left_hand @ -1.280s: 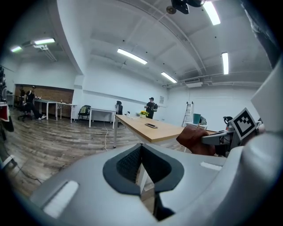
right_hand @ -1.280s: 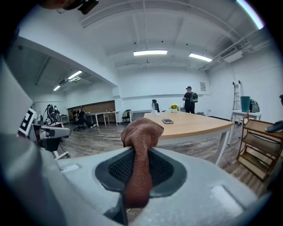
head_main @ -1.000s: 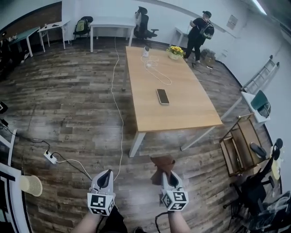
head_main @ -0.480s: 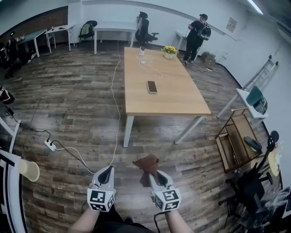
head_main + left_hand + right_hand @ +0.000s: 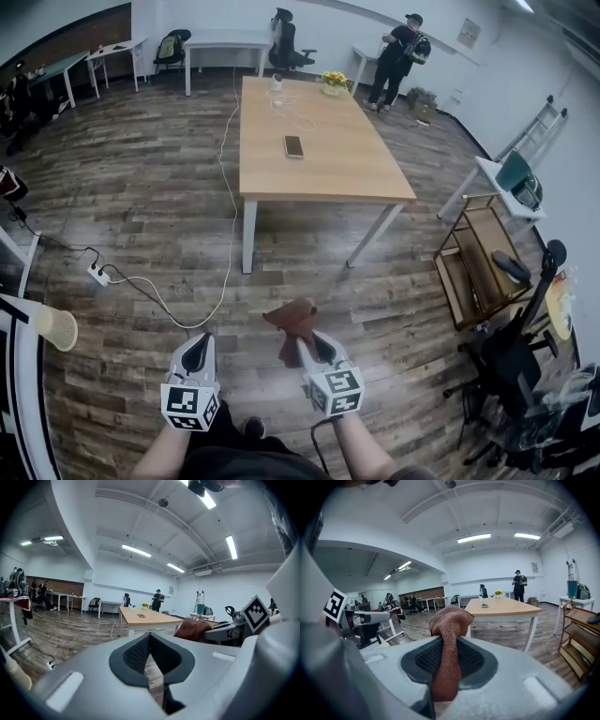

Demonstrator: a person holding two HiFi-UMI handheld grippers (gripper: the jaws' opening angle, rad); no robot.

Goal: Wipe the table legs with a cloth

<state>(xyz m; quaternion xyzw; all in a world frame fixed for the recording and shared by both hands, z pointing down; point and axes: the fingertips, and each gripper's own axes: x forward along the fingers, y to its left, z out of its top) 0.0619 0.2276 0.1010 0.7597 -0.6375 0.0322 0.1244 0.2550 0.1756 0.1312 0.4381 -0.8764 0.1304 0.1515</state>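
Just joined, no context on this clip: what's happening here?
A person holds a gripper in each hand, standing back from the wooden table. The right gripper is shut on a brown cloth; the left gripper is shut and empty. The cloth has not yet touched a table leg.

The far legs of the table (image 5: 328, 169) are concealed under its tabletop. The lower end of the cloth (image 5: 447, 630) is buried between the jaws of the right gripper (image 5: 312, 343). A white object (image 5: 277, 82) at the tabletop's far edge cannot be identified.

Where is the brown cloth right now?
The brown cloth is pinched in the right gripper, low in the head view's middle, over the wooden floor, apart from the table ahead.
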